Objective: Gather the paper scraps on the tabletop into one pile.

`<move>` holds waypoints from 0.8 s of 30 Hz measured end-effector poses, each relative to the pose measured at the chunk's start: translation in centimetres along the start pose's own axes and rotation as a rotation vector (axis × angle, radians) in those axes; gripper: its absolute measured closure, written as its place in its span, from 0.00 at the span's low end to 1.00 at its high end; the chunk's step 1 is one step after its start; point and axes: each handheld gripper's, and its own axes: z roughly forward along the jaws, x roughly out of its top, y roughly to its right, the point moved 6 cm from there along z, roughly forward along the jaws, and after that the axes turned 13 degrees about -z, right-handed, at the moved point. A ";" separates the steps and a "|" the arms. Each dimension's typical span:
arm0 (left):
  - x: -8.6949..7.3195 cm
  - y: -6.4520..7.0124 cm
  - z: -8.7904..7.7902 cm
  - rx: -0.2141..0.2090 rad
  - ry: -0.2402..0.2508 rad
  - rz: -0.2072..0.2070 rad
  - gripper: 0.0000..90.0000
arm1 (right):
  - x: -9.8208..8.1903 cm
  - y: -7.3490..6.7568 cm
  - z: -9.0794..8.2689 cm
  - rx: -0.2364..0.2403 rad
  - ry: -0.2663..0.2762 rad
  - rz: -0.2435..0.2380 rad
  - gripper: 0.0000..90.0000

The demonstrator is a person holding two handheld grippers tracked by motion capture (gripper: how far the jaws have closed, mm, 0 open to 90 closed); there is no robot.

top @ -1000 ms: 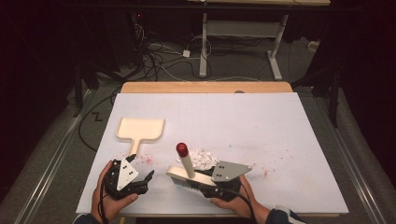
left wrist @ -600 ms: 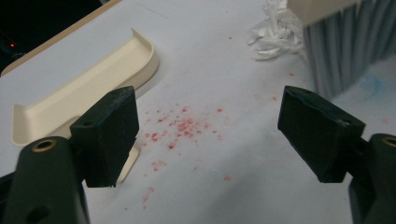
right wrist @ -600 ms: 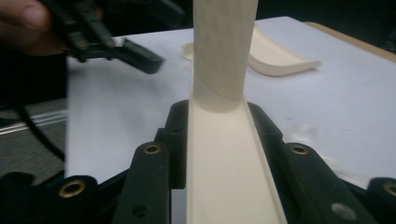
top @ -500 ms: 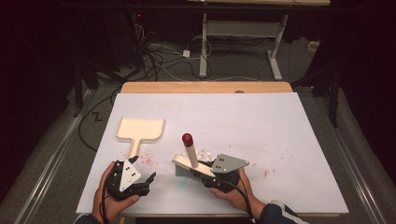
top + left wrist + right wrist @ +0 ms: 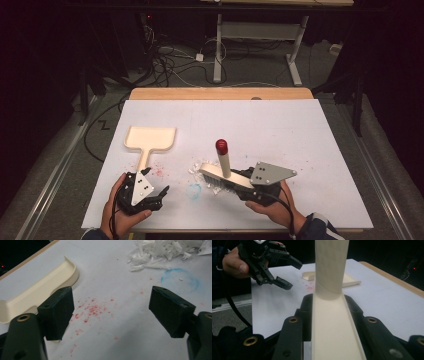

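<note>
A cream brush [image 5: 225, 167] with a red-tipped handle hangs a little above the white table sheet [image 5: 280, 130], at the front centre. My right gripper [image 5: 244, 183] is shut on its block from the right; in the right gripper view the brush [image 5: 332, 270] fills the gap between the jaws of my right gripper [image 5: 329, 312]. White paper shreds [image 5: 199, 168] lie just left of the bristles. A cream dustpan [image 5: 150, 139] lies flat at the left. Below its handle my left gripper [image 5: 161, 197] rests open, and in its own view my left gripper [image 5: 112, 312] has nothing between the jaws.
A faint blue ring [image 5: 194, 190] and red specks [image 5: 91, 310] mark the sheet between the grippers. The table's wooden far edge [image 5: 220, 93] is behind. Cables and desk legs [image 5: 218, 45] stand on the floor beyond.
My right gripper has carried the brush to the right and slightly up, away from the paper shreds. The left gripper has stayed where it was.
</note>
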 end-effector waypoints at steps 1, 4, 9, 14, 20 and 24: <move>0.0 0.0 0.0 0.000 -0.001 0.001 0.22 | -0.1 0.2 -0.6 -0.007 -0.003 -0.001 0.75; -0.1 0.1 0.1 -0.002 -0.005 0.002 0.22 | -0.6 0.9 -2.7 -0.019 -0.002 0.006 0.75; -0.2 0.4 0.2 -0.005 -0.021 0.005 0.22 | -2.4 1.5 -5.7 -0.037 -0.029 0.028 0.75; -0.3 0.6 0.5 -0.005 -0.038 0.023 0.22 | -5.1 2.0 -6.5 -0.078 -0.107 0.056 0.75; -0.4 0.7 0.7 -0.011 -0.048 0.034 0.22 | -6.7 2.3 -5.3 -0.081 -0.157 0.069 0.75; -0.5 0.7 0.8 -0.014 -0.051 0.028 0.22 | -6.3 1.9 -3.8 -0.064 -0.149 0.054 0.75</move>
